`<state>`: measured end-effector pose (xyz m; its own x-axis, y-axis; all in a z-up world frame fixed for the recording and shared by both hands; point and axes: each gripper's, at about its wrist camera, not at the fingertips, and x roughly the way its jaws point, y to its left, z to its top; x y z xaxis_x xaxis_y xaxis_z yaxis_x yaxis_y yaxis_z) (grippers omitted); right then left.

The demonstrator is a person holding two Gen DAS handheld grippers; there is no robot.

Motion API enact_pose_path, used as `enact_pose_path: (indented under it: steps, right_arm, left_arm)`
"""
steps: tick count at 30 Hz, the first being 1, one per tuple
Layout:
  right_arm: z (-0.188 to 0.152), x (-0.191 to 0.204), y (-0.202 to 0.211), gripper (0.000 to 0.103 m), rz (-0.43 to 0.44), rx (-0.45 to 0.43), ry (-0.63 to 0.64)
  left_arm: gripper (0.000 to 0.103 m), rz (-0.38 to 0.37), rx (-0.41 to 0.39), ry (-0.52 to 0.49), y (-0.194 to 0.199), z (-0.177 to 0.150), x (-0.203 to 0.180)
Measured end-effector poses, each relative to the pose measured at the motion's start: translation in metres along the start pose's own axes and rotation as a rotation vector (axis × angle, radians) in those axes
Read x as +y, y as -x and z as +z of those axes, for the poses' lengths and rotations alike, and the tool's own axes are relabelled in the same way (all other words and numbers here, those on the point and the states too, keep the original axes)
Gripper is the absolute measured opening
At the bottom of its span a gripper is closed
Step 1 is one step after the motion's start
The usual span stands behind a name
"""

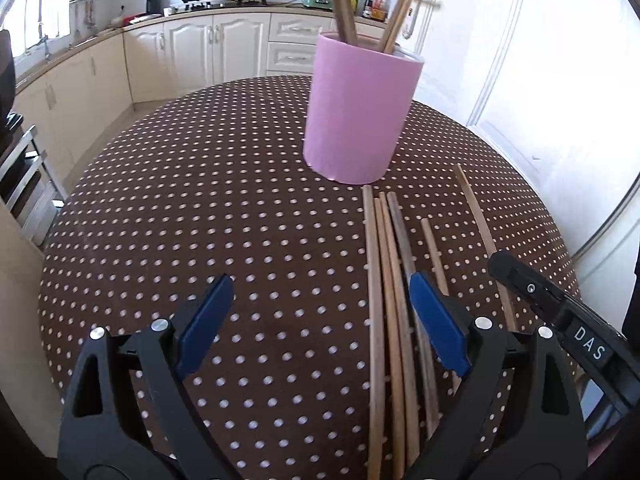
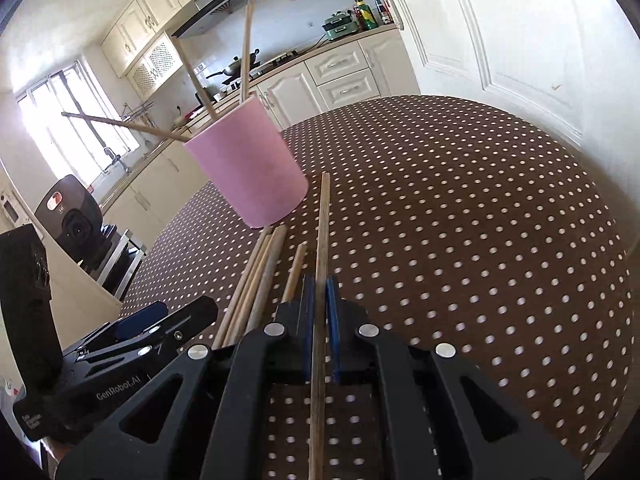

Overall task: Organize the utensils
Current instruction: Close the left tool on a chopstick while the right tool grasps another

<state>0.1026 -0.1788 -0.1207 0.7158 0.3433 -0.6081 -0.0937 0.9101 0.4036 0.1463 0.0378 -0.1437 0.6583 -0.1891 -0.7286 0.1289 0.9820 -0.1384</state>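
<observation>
A pink cup [image 1: 356, 112] stands on the dotted brown table [image 1: 200, 200] with several wooden chopsticks in it. More chopsticks [image 1: 390, 280] lie in a loose bundle in front of the cup. My left gripper [image 1: 320, 312] is open just left of that bundle, its right pad over the sticks, nothing between its pads. My right gripper [image 2: 320, 284] is shut on a single chopstick [image 2: 323, 216] that points toward the cup [image 2: 248, 168]. Its black tip shows in the left wrist view [image 1: 516, 272]. The loose bundle [image 2: 260, 272] lies left of the held stick.
Cream kitchen cabinets and a counter with a wok, bottles and a green appliance run along the back [image 1: 208, 4]. A white panelled door [image 2: 500, 40] is on the right. A black camera device [image 2: 76, 216] sits beyond the table's left edge. The left gripper body [image 2: 132, 336] is close beside my right one.
</observation>
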Motion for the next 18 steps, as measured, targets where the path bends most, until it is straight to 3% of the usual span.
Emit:
enact_pose_path:
  steps: [13,18]
  right_arm:
    - [0.006,-0.013,-0.007,0.005,0.046,0.044,-0.044]
    - [0.005,-0.014,-0.009,0.005,0.053,0.055,-0.056]
  left_arm:
    - [0.086,0.127,0.067,-0.060,-0.019,0.010,-0.007]
    - [0.079,0.113,0.075,-0.071,-0.022,0.009,-0.013]
